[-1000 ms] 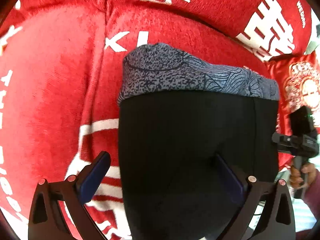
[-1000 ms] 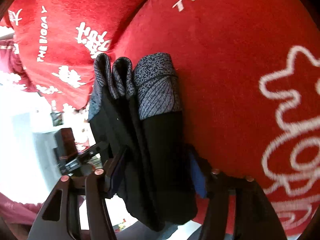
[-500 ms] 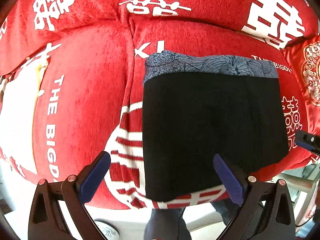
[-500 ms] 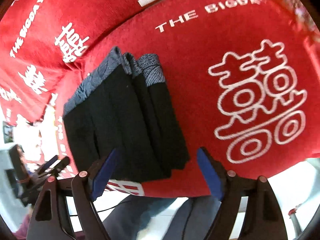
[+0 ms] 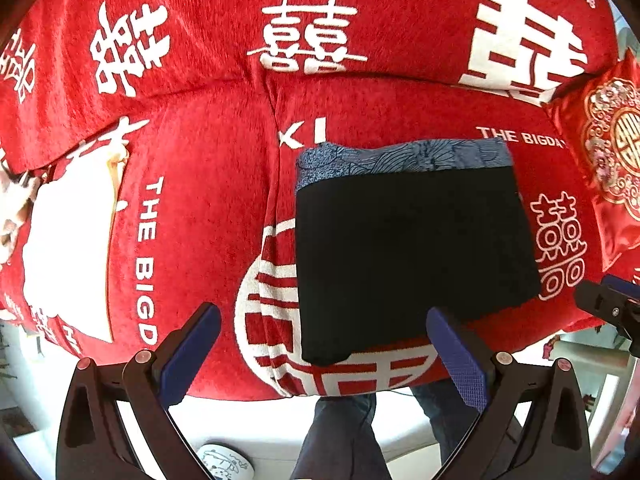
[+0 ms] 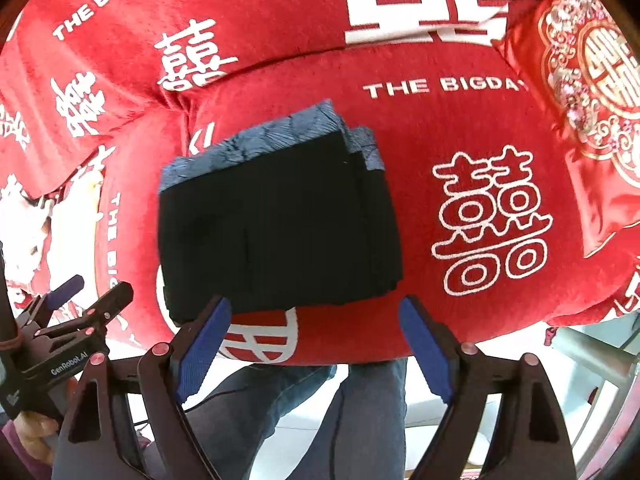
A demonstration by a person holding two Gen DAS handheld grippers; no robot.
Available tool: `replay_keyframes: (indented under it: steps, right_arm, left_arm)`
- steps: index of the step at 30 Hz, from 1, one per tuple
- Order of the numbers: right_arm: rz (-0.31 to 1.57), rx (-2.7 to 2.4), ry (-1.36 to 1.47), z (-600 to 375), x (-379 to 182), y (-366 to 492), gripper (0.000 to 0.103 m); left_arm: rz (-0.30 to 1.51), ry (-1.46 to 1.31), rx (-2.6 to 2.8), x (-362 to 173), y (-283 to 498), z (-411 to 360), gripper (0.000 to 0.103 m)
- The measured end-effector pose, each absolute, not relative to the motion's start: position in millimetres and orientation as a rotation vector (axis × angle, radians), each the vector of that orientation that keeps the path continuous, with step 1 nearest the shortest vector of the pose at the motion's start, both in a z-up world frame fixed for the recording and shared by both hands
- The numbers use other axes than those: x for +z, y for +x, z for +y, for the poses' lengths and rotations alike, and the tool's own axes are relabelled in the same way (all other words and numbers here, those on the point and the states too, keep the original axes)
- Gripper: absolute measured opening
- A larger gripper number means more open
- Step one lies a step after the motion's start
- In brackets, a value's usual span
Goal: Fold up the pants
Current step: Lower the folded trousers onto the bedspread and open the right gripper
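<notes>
Pants [image 5: 408,256] lie folded into a compact black block on the red sofa seat cushion [image 5: 208,216], patterned blue-grey waistband [image 5: 404,160] along the far edge. From my right camera the stacked layers show stepped along the block's right side [image 6: 372,216]; how many folds I can't count, black on black.

My left gripper [image 5: 320,354] stands wide open, nothing between the pads, above the block's near edge and clear of it. My right gripper [image 6: 316,346] has its jaws just been opening and is now wide too, empty, fabric clear of both pads.

The block covers most of a white emblem on the cushion [image 5: 264,320]; only its left and bottom arcs show. "THE BIGDA" lettering [image 5: 524,138] runs off behind an embroidered red pillow [image 5: 612,160], itself cut by the frame edge. My legs in jeans [image 6: 304,412] partly hidden behind the gripper frame. Right gripper only clips into the left view's right edge.
</notes>
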State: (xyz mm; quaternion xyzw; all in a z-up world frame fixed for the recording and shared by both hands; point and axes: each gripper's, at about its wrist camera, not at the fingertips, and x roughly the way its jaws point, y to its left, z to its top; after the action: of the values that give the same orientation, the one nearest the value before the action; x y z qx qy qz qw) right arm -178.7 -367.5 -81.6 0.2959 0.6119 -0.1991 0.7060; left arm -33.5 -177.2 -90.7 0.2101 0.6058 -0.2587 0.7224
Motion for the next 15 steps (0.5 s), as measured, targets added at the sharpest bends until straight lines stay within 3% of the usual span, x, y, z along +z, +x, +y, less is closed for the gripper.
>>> replay_keyframes:
  steps: [15]
  right_arm:
    - [1.392,-0.417,0.59,-340.6,-38.2,-184.3,0.088]
  left_arm:
    - [1.284,0.504,-0.564,-37.4,-62.7,-174.0,0.103]
